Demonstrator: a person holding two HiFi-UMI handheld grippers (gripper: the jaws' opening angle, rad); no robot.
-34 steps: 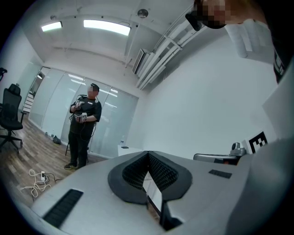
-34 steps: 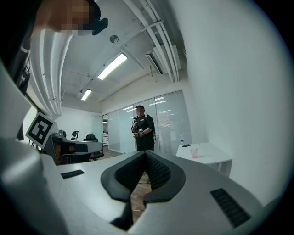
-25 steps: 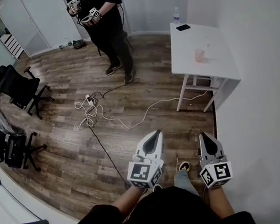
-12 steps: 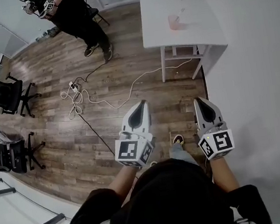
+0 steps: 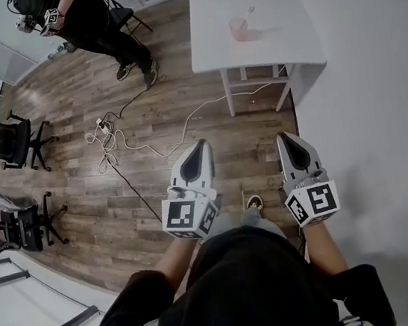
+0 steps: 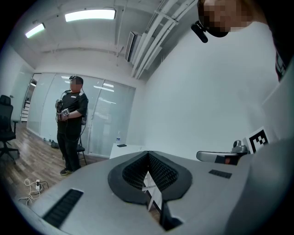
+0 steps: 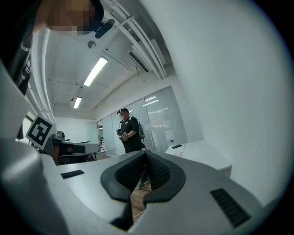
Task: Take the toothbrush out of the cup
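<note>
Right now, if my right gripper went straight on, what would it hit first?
Probably the near end of the white table; nothing nearer shows ahead of the right gripper. Depth is unclear.

toothbrush (image 5: 247, 17) tiny in cup (image 5: 239, 30), standing person (image 5: 85, 17) cropped at top edge

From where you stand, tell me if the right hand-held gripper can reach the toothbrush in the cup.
Probably not yet: the right hand-held gripper is over floor, well short of the white table where the pink cup holds the toothbrush.
</note>
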